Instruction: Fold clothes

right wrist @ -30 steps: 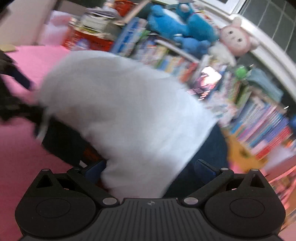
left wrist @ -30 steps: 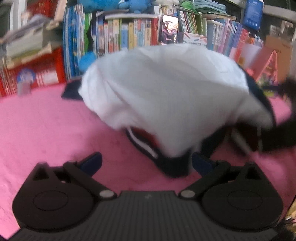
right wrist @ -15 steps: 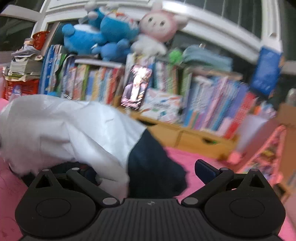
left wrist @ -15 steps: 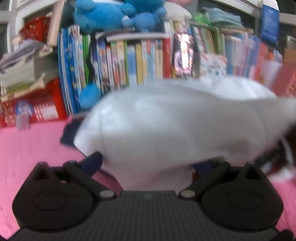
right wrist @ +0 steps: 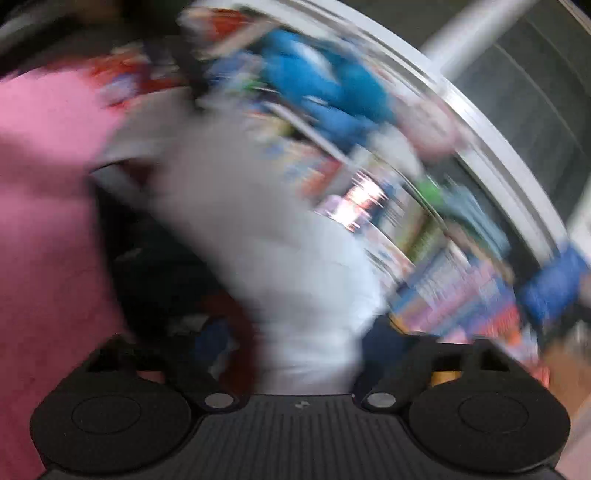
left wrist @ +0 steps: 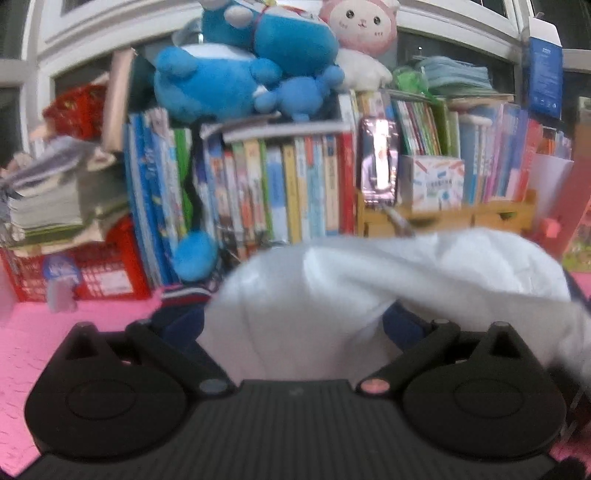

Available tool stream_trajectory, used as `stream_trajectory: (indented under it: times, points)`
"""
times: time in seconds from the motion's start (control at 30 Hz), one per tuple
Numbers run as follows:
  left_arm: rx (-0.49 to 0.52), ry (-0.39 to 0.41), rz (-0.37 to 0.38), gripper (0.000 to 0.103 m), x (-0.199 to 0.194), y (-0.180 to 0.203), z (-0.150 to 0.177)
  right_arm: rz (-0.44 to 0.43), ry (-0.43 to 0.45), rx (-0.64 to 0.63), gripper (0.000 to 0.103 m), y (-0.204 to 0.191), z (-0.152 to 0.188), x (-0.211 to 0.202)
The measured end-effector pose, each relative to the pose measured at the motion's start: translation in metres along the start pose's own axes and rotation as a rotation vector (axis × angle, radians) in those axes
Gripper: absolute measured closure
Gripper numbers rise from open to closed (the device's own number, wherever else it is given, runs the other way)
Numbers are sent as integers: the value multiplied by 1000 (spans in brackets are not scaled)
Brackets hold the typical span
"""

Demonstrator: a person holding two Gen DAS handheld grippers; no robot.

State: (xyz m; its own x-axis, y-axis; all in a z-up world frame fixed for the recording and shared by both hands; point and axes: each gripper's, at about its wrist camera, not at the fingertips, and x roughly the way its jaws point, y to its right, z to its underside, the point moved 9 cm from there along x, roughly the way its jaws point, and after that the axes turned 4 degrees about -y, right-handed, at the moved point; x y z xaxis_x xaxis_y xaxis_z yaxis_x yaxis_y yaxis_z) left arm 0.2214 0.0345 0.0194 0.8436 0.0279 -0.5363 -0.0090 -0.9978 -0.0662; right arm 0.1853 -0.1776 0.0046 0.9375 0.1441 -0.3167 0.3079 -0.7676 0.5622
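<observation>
Both our tongs are spread wide, and white cloth sits in the gap of each. On the left gripper [left wrist: 293, 325] the blue fingertips [left wrist: 400, 326] stand well apart with the white garment [left wrist: 369, 280] bunched between them, and the fabric hides whether anything is actually pinched, so we honestly can't tell if it's a real grip. Same deal on the right gripper [right wrist: 295, 343]: wide gap, cloth running down into it, and that view is smeared with motion blur so we can't call it either.

We've got a pink mat [left wrist: 44, 332] under everything. Right behind it is a bookshelf [left wrist: 288, 184] packed with upright colourful books, a red basket [left wrist: 99, 273] at its left end and a wooden drawer unit [left wrist: 461, 219] to the right. Blue plush toys [left wrist: 236, 70] and a pink-and-white plush [left wrist: 360, 33] sit on top of the books, with windows behind.

The garment is a puffy, crumpled white mound just in front of the left gripper, with a navy part and a red-white-navy striped cuff [left wrist: 184, 295] poking out at its left. From the right wrist it's a pale streak [right wrist: 280, 258] with dark fabric beside it.
</observation>
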Motion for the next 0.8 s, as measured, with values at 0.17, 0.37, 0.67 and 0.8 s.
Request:
stream_trajectory:
  times: [0.17,0.37,0.67,0.8]
  points:
    - [-33,84,3,0,-5,-10,-5,66,64,243,42,65,-12,-11]
    - [-78,-44,11,0,56,-16,8,-148,-143,671,36,98,13,36]
    - [-17,-95,-14,0,107,-11,16,-28,262,-205,16,-29,-16,-78]
    - [-44,-126,8,0,120,-15,19,-157,251,-495,10,-110,-2,-68]
